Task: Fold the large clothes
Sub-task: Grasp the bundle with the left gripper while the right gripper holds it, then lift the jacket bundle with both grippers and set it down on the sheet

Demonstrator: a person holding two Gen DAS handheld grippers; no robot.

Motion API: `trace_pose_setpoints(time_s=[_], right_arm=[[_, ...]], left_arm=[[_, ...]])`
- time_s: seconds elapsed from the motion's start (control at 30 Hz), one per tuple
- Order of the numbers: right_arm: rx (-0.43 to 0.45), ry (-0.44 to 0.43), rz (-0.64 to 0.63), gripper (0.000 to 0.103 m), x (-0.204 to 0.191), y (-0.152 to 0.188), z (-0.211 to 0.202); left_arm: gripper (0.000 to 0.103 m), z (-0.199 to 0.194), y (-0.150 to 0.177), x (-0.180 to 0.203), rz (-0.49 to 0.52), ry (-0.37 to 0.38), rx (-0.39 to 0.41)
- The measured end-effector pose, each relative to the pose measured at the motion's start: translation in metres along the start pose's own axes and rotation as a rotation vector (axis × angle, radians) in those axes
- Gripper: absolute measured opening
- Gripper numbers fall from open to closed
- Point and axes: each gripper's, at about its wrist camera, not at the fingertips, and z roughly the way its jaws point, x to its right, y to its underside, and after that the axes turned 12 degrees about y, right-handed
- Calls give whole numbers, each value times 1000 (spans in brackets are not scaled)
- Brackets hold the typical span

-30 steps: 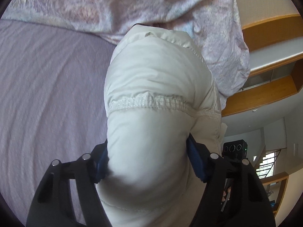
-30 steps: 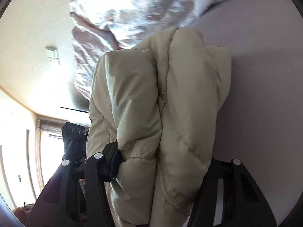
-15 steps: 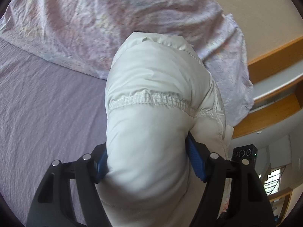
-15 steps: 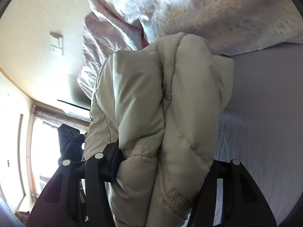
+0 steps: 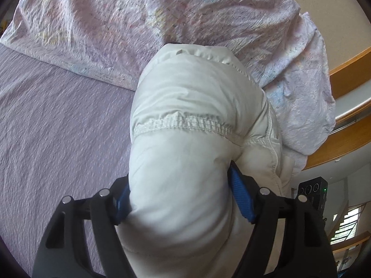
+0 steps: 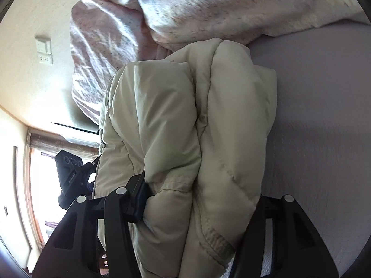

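The fingers (image 5: 241, 199) of the left gripper (image 5: 183, 199) and right gripper (image 6: 199, 199) are clamped on the puffy cream jacket (image 5: 197, 120), held above the lilac bed (image 5: 58, 120) near a pillow (image 5: 116, 23).

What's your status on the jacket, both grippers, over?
Left gripper clamped on cream puffy jacket, jaws just eased wider. Right gripper clamped on bunched jacket. Crumpled floral duvet lies ahead on purple bed sheet.

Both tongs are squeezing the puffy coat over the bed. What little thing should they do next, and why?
Probably lower it onto the bare purple sheet. The left tongs and right tongs both grip bunched folds of the cream puffy coat, which hangs bundled close to the crumpled duvet. It likely needs to lie flat before any tidy fold.
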Motion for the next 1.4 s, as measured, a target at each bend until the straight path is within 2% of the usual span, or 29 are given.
trace_pose_setpoints(time_s=[0.07,0.17,0.2,0.3,0.47,0.57,0.67,0.73,0.93,1.17,1.4], right_arm=[[-3,14,5,57,2,-2,1],[-1,83,-5,69,3,0,-7],[3,119,-16,76,1,1,-11],[50,224,-75,83,-9,-1,-26],[213,422,-196,86,-34,5,-62],[312,521,-249,86,-54,6,-77],[349,508,-288,84,-71,6,-78],[374,510,-321,74,-84,8,-75],[410,485,-392,60,-109,-1,-55],[341,553,-425,57,-93,2,-17],[342,560,-426,59,-80,8,4]], left_arm=[[76,2,0,1,-4,-13,3],[82,1,0,5,-5,-42,14],[84,2,0,10,1,-57,18],[85,-9,0,22,45,-116,48],[92,-37,8,63,257,-235,183],[97,-36,16,89,392,-299,217],[99,-22,22,109,472,-331,218],[99,-10,24,115,497,-350,202],[99,17,23,115,507,-382,173],[101,34,19,96,468,-399,164],[101,44,22,87,491,-411,166]])
